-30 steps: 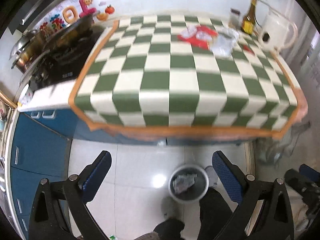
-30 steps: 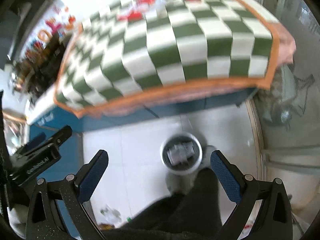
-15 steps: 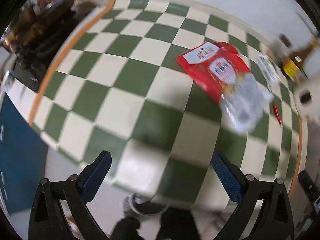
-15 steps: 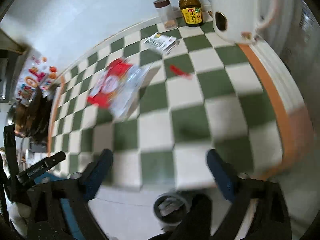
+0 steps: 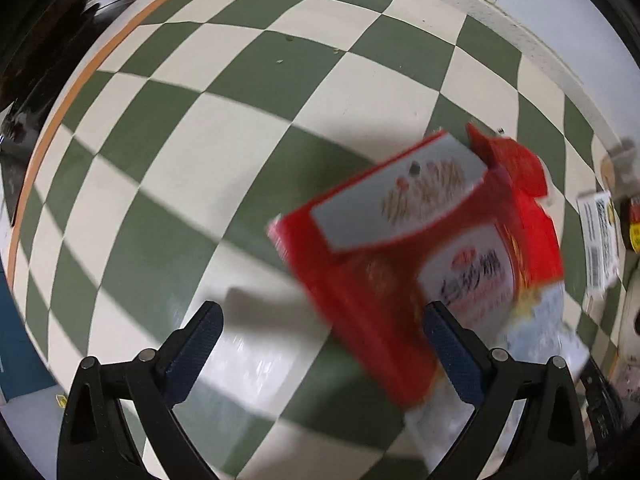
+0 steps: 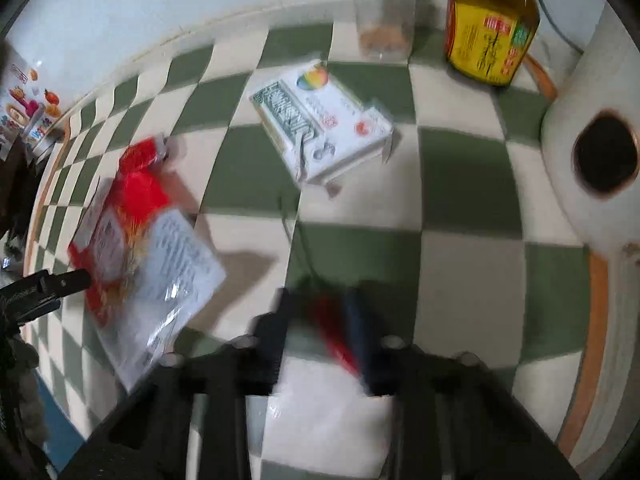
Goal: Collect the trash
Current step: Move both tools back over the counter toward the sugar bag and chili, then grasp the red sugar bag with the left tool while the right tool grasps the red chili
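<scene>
Trash lies scattered on the green-and-cream checked cloth (image 5: 240, 92) that covers the counter. Biggest is a red snack box (image 5: 404, 248), lying flat with a torn red flap at its far end and a clear plastic wrapper (image 6: 176, 276) overlapping its near end. The left gripper (image 5: 322, 322) hangs over it, pointing straight down, its jaws spread wide. The box's near corner sits between the blue pads (image 5: 452, 352) as the camera sees it, but neither pad touches it, and I cannot tell how far above it they are.

Off to the right, a small red scrap (image 6: 334, 332) lies on the cloth, close to the counter's front. The right gripper (image 6: 320, 324) is down at it with its jaws closing, the fingers nearly together and the scrap between them. That part is smeared by motion, so I cannot tell whether the pads already press on it.

Beyond the right gripper, a small white printed carton (image 6: 320, 120) lies flat, well apart from the red box. Behind it, by the wall, stand a clear jar (image 6: 382, 12) with a little something at the bottom and a brown bottle (image 6: 492, 24) with a yellow label. A white kettle (image 6: 592, 152) stands at the right end of the counter, just beside the bottle.
</scene>
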The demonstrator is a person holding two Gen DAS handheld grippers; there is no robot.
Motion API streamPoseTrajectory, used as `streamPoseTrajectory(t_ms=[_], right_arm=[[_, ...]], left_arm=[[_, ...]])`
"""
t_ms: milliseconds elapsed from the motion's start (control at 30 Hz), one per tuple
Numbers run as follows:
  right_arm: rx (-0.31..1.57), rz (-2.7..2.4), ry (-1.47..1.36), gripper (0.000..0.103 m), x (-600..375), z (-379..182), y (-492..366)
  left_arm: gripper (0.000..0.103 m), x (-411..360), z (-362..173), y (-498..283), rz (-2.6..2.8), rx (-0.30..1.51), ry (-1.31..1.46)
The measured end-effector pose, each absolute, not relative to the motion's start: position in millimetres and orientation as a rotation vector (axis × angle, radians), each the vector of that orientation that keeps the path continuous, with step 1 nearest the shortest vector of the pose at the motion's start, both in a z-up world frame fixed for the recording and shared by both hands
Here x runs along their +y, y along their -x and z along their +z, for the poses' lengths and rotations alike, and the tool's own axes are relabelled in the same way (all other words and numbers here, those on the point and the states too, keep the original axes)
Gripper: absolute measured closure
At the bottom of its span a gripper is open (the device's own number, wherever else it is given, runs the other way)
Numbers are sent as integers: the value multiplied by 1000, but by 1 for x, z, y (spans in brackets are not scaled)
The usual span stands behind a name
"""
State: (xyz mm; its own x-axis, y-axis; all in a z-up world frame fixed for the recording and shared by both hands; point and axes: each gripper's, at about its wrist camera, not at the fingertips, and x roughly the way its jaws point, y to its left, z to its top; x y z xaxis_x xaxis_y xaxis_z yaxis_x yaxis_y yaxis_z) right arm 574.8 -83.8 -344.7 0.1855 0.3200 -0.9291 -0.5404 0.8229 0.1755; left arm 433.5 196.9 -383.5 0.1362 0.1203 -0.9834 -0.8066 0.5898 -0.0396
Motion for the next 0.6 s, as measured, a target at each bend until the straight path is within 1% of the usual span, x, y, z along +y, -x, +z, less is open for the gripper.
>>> streamPoseTrajectory(t_ms=[133, 200, 267, 300, 333, 400, 500, 600], right_arm=[[1254, 618, 134, 92, -88, -346, -580], [1256, 624, 110, 92, -90, -346, -581], [1266, 646, 90, 92, -90, -347, -583], [1276, 656, 77, 92, -91, -348, -583], [1287, 659, 65, 92, -93, -348, -583], [1289, 651, 33, 92, -95, -344, -581], [1265, 656, -29, 92, -102, -329, -578], [1241, 688, -70, 92, -102, -313, -571]], left_arm=[[5, 197, -383, -448, 749, 1218, 642], [25, 190, -380, -455, 757, 1215, 582], [36, 182, -375, -460, 750, 1205, 546], [46, 180, -373, -460, 756, 1204, 526], [54, 179, -371, -459, 764, 1201, 507], [101, 180, -366, -455, 779, 1200, 476], [103, 181, -362, -445, 779, 1198, 470], [103, 181, -347, -435, 788, 1166, 473]])
